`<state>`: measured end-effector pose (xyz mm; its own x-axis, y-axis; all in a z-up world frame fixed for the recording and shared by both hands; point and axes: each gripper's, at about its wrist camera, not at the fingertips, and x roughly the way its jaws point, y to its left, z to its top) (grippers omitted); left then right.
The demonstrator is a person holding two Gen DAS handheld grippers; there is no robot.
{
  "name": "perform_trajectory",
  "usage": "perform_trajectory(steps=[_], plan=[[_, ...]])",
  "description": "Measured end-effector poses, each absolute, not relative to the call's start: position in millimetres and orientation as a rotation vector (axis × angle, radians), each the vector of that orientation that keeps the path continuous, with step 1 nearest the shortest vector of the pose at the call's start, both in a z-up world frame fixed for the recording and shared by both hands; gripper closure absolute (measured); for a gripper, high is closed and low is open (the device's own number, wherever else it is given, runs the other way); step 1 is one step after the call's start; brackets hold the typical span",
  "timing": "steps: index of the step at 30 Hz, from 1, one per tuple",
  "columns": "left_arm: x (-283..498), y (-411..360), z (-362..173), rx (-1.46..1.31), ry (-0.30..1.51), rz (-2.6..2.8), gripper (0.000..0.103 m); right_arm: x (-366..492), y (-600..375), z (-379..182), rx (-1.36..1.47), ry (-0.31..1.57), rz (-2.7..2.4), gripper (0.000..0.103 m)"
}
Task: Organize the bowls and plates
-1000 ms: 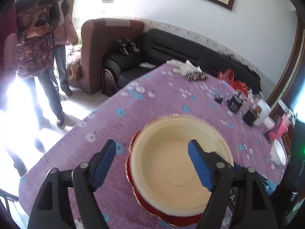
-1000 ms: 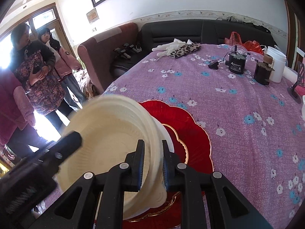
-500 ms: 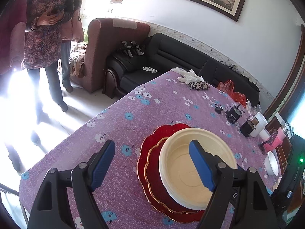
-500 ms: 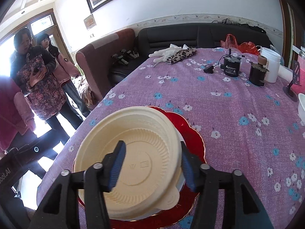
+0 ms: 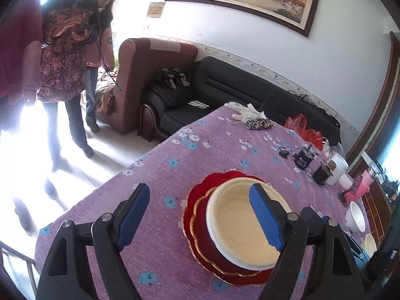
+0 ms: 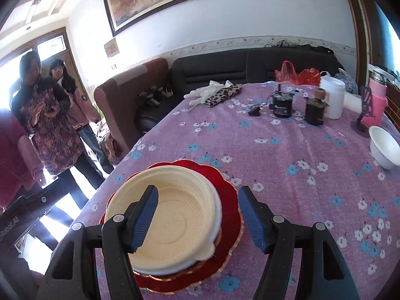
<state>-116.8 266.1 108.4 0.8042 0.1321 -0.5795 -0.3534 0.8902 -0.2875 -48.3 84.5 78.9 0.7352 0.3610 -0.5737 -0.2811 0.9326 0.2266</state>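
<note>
The cream bowl (image 6: 172,215) sits on top of a stack near the bench's (image 6: 287,175) near-left corner: under it a white bowl edge shows, then 2 red scalloped plates (image 6: 227,207) with gold rims, all on the purple flowered cloth. The right claw (image 6: 197,220) hovers over this stack with its jaws wide; they have just been opening, and nothing is pressed between the blue pads, though the left pad overlaps the bowl's inside in the right wrist view. The left claw (image 5: 200,215) is also wide and holds nothing; in its own view the cream bowl (image 5: 245,227) and red plates (image 5: 197,215) lie beyond its right finger. A loose white bowl (image 6: 383,147) stands well apart at the bench's right edge, and the left view shows another cream bowl (image 5: 370,243) just nearer than it. At the far end stand a white jar (image 6: 332,98), 2 dark containers (image 6: 315,110) and a pink item (image 6: 375,105). People (image 6: 47,125) stand on the floor to the left.
</note>
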Motion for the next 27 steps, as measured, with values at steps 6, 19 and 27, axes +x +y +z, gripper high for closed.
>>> perform_trajectory(steps=[6, 19, 27], plan=[[-122, 229, 113, -0.333, 0.583, 0.167, 0.022, -75, 47, 83, 0.126, 0.62, 0.295, 0.03], [-157, 154, 125, -0.178, 0.577, 0.004, 0.022, -137, -75, 82, 0.284, 0.575, 0.101, 0.027], [-169, 144, 151, -0.181, 0.553, -0.11, 0.022, -189, -171, 110, 0.349, 0.462, -0.089, 0.027]])
